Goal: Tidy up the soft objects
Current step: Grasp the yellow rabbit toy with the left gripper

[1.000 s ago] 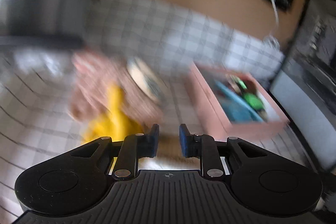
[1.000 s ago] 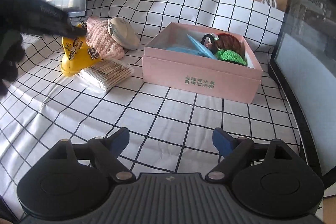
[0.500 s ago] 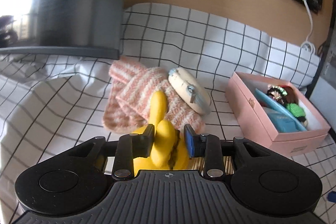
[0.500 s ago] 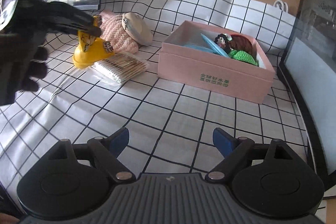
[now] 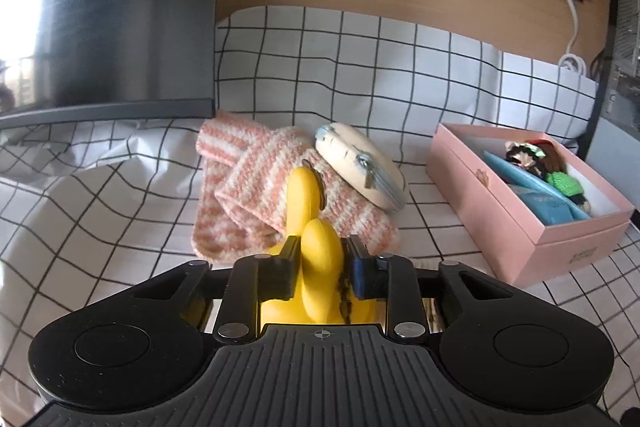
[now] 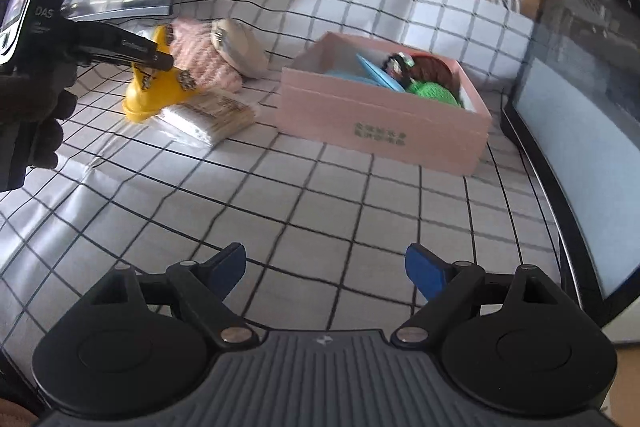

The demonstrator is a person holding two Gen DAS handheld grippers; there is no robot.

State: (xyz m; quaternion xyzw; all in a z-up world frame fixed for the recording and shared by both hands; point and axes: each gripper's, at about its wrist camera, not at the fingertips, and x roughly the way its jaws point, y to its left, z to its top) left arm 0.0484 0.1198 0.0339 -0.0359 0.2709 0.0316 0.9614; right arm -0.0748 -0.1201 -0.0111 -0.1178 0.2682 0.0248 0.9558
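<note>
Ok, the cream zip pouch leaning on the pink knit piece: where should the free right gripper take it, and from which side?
Probably from above, across its thin width. The cream pouch stands on edge, tilted against the pink knit, zipper rim up, so its narrow dimension suits the jaws. The right gripper is open; the left gripper already holds the yellow toy just in front, so approach from the box side.

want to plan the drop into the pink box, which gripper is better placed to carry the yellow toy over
Left. The left gripper is already shut on the yellow toy, which looks partly lifted off the cloth in the right wrist view. The right gripper hangs open and empty, well short of the pink box.
</note>
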